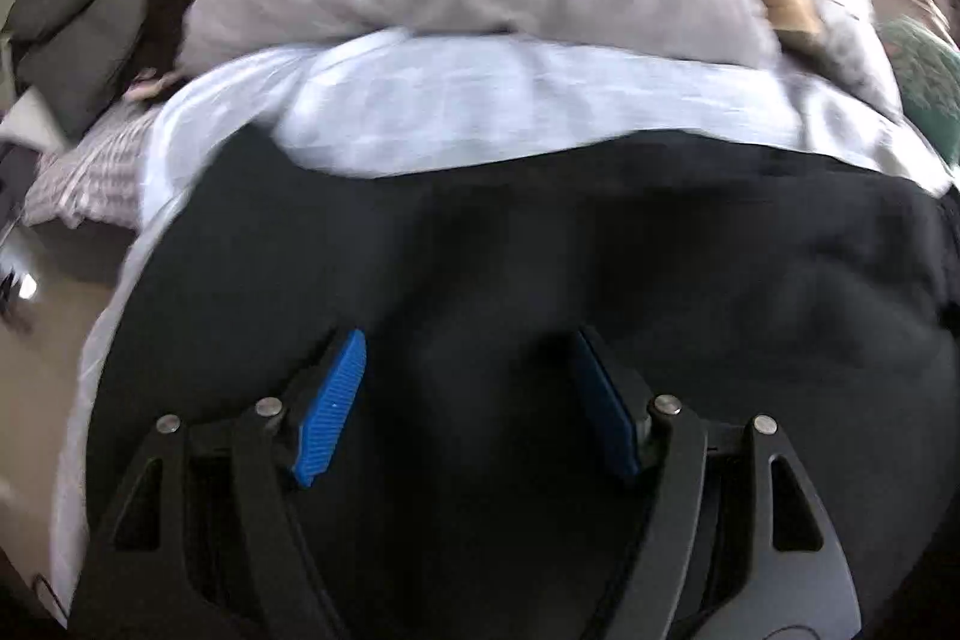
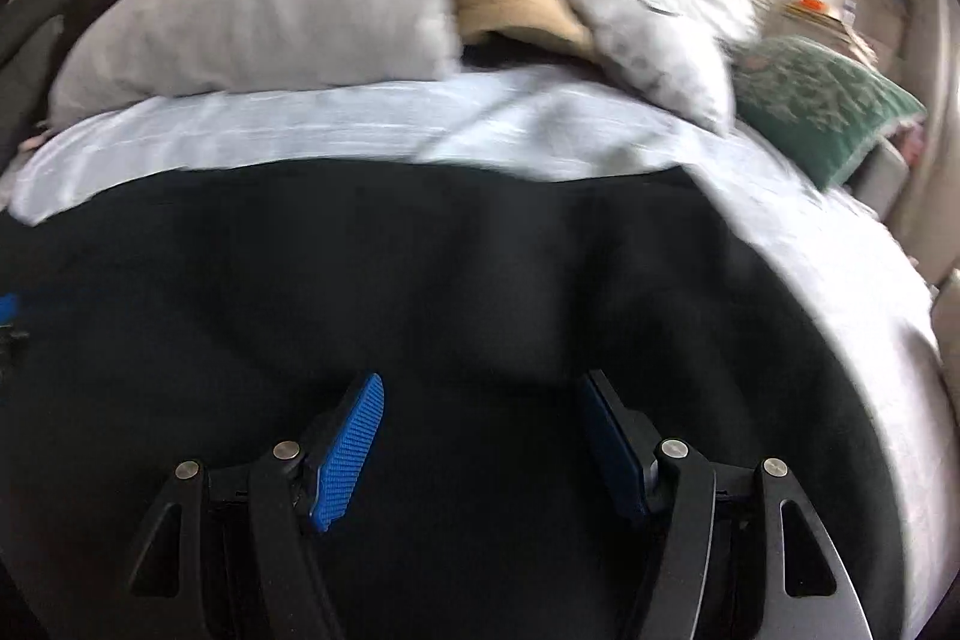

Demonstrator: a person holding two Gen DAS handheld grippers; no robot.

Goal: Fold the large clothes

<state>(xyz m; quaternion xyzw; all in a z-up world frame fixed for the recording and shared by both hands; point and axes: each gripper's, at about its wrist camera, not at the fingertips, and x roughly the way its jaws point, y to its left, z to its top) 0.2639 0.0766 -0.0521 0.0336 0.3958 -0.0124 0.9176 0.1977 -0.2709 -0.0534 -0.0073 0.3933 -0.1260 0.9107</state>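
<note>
The black garment (image 1: 600,244) lies spread flat on the bed (image 1: 480,100), on its near part, probably so its edges are reachable. Both the left gripper (image 1: 468,388) and right gripper (image 2: 480,430) hover above it, jaws open and empty.

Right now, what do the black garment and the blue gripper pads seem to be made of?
Black garment: soft matte fabric, maybe knit; it drapes in gentle folds, weave too blurred to tell. Blue pads: probably rubber or plastic, with fine ridges and a dull finish.

Matt black cloth garment (image 1: 600,250) lies on smooth pale cotton sheet (image 1: 480,100).
</note>
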